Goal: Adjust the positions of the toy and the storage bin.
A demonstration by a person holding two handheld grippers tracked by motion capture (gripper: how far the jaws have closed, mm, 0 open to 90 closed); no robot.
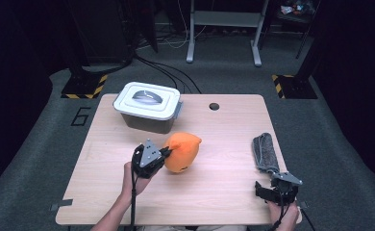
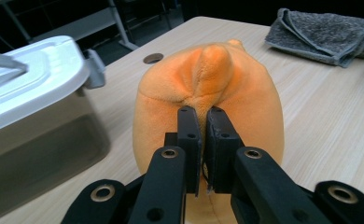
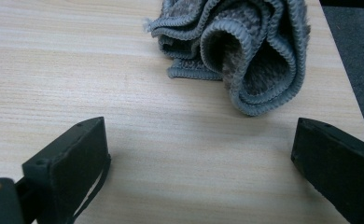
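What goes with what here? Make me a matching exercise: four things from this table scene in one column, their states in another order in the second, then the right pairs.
Things:
1. orange plush toy
2. lidded plastic box
3. grey towel
4. right gripper

States:
A. folded, lying near the table's right edge
B. jaws wide open, nothing between them
C. pinched by the left gripper
D. closed, at the far left of the table

Pairs: 1-C, 2-D, 3-A, 4-B
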